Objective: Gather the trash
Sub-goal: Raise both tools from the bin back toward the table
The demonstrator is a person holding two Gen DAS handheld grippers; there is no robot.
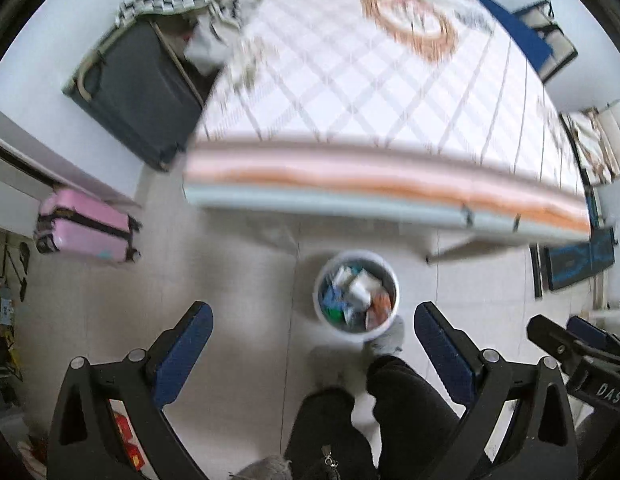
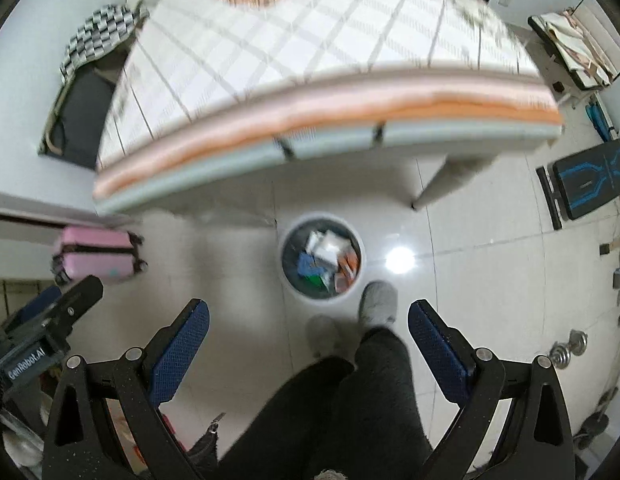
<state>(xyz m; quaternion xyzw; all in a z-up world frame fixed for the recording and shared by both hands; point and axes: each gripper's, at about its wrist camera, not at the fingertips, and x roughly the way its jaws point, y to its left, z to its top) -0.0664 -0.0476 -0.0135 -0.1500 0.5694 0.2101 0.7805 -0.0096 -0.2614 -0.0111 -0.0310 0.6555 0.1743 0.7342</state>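
A round white trash bin (image 1: pixel 357 330) stands on the tiled floor in front of the bed, with several pieces of trash (image 1: pixel 351 292) inside: white, blue, green and orange wrappers. It also shows in the right wrist view (image 2: pixel 290 276). My left gripper (image 1: pixel 311 318) is open and empty, held high above the floor and bin. My right gripper (image 2: pixel 308 314) is open and empty at a similar height. The right gripper shows at the right edge of the left wrist view (image 1: pixel 565 344). The left gripper shows at the left edge of the right wrist view (image 2: pixel 66 312).
A bed (image 1: pixel 369 92) with a checked cover fills the far half. A pink suitcase (image 1: pixel 86 226) lies at the left, a dark case (image 1: pixel 134 80) beyond it. The person's legs (image 2: pixel 349 400) and grey slippers (image 2: pixel 377 302) stand by the bin. Dumbbells (image 2: pixel 569 350) lie at right.
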